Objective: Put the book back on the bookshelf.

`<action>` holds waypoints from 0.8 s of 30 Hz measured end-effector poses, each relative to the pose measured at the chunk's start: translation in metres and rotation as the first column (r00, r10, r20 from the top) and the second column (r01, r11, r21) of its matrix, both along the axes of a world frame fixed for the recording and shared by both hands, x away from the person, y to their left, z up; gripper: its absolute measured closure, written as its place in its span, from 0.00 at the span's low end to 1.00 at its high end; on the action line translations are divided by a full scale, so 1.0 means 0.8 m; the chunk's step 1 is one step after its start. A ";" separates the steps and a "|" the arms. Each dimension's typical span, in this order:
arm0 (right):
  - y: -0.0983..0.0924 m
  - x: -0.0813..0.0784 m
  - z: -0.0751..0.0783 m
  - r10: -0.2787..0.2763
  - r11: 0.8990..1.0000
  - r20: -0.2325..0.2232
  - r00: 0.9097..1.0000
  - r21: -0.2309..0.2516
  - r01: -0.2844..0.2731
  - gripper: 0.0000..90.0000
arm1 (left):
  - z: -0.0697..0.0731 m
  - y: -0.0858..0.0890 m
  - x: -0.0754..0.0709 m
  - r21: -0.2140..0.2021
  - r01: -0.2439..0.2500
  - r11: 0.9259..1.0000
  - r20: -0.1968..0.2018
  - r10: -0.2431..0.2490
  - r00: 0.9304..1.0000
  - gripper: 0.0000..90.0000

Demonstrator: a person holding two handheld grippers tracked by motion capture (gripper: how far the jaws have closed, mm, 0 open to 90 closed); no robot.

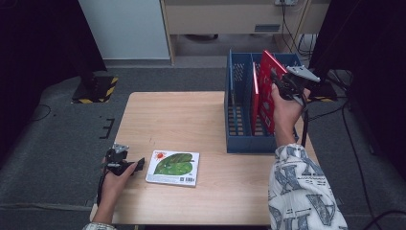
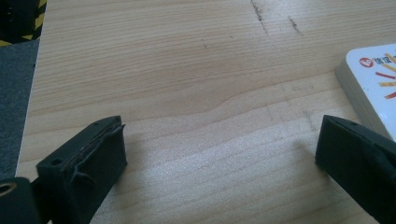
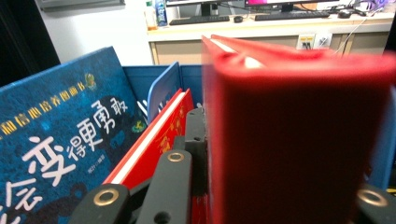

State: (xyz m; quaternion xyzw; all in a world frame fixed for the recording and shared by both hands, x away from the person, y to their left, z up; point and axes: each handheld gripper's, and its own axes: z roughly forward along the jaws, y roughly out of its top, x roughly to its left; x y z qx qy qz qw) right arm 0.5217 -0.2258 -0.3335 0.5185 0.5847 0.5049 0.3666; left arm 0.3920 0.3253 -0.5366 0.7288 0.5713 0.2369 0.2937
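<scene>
Right gripper view looks along the right gripper (image 3: 205,140), whose black jaws are clamped on the spine edge of a thick red hardcover book (image 3: 299,140); the book stands upright and blurred close to the lens, its white page block showing at the top edge. Left of it in this view a second, thinner red book (image 3: 154,135) with gold markings leans inside the blue plastic slotted crate (image 3: 187,77), and beyond that a blue book cover (image 3: 56,130) bears large white Chinese characters, too partly seen to give a full title. High view shows what that camera cannot: the right gripper (image 1: 282,86) holds the thick red book (image 1: 268,91) tilted over the right part of the crate (image 1: 234,96), which sits at the far right of the light wooden table (image 1: 191,120), with the thinner red book (image 1: 254,100) upright just left of it. High view also places the left gripper (image 1: 136,165) low at the table's near left, just beside a flat white picture book with a green leaf and a small red sun on its cover (image 1: 173,166). Left gripper view shows the left gripper (image 2: 219,154) with its 2 jaws spread wide over bare wood, holding nothing, the white picture book's (image 2: 373,84) corner at the right with a red logo and small unreadable print.
</scene>
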 end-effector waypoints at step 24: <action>0.008 0.006 -0.044 0.022 0.999 -0.052 0.998 -0.027 -0.023 0.87 | 0.000 -0.001 0.002 -0.001 -0.004 1.000 -0.003 0.004 1.000 0.00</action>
